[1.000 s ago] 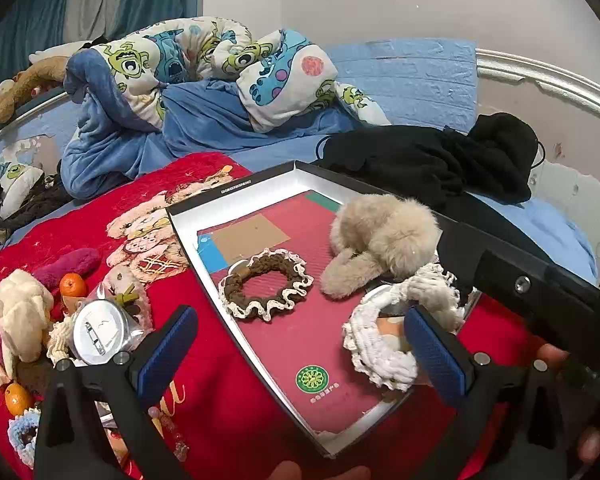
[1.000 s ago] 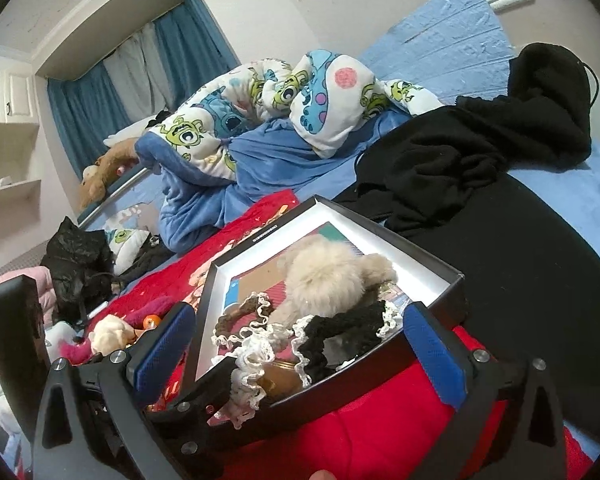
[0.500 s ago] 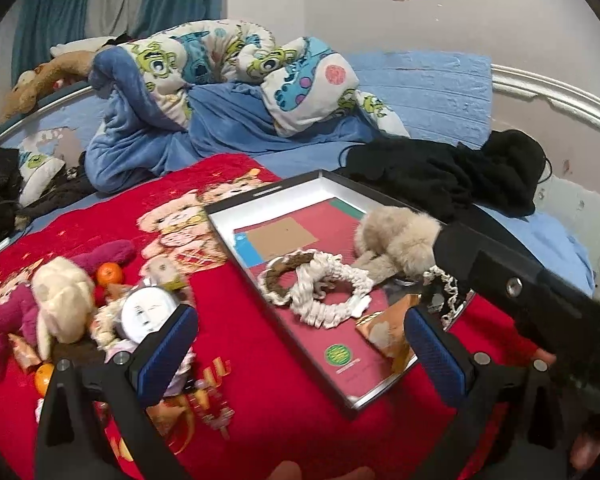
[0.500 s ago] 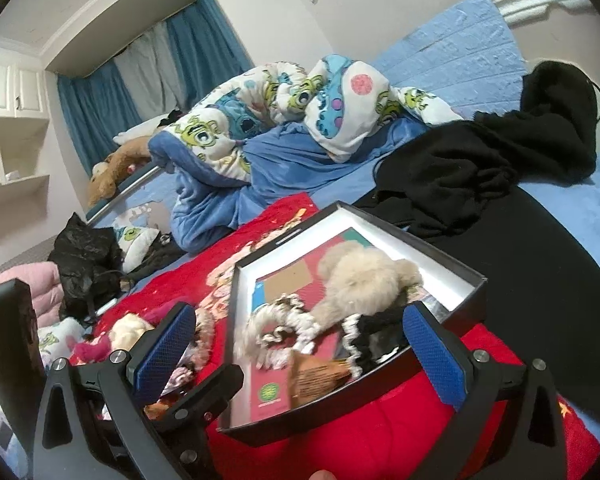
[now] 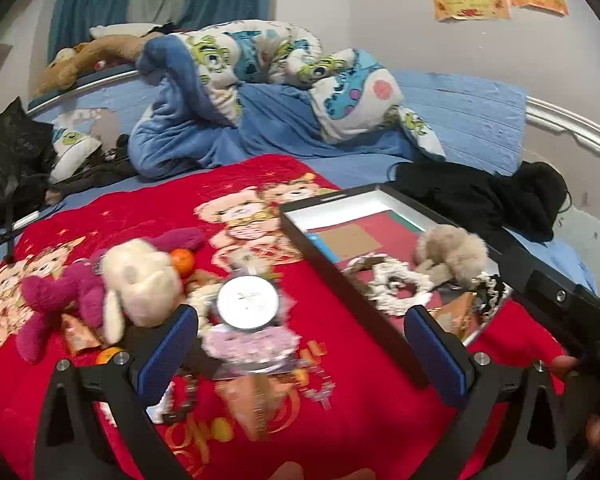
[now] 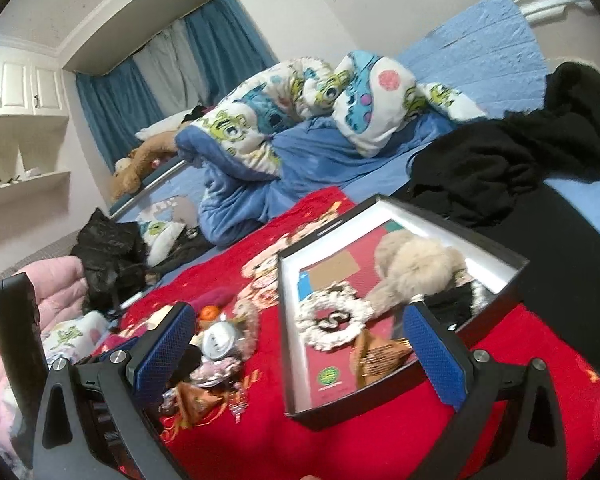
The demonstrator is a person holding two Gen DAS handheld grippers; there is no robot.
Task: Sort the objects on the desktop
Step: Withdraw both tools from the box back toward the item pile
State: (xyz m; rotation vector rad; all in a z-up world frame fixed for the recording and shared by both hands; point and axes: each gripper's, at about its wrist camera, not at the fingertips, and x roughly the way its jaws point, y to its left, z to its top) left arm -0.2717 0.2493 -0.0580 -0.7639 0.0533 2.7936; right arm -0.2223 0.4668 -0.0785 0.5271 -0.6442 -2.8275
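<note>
A black box (image 5: 352,300) (image 6: 496,288) with a white rim lies on the red blanket (image 5: 340,412) and holds a beige fluffy toy (image 5: 448,248) (image 6: 412,268), a white crochet scrunchie (image 5: 396,288) (image 6: 332,320) and a gold wrapper (image 6: 380,356). Left of it lie a round silver tin (image 5: 248,300) (image 6: 218,338), a pink scrunchie (image 5: 248,344), a cream plush (image 5: 140,280), a magenta plush (image 5: 56,296) and an orange (image 5: 182,260) (image 6: 209,313). My left gripper (image 5: 300,354) is open and empty above the tin and pink scrunchie. My right gripper (image 6: 300,358) is open and empty at the box's near edge.
A blue cartoon-print duvet (image 5: 260,80) is bunched at the back. Black clothes (image 5: 480,196) (image 6: 500,160) lie right of the box. A black bag (image 6: 108,252) and a pink quilt (image 6: 60,288) sit at the left. Gold wrappers (image 5: 80,330) (image 6: 192,400) are scattered on the blanket.
Both views have swung left and pulled back from the box, bringing the loose pile with the tin into the middle. The white scrunchie has shifted onto the brown one in the box.
</note>
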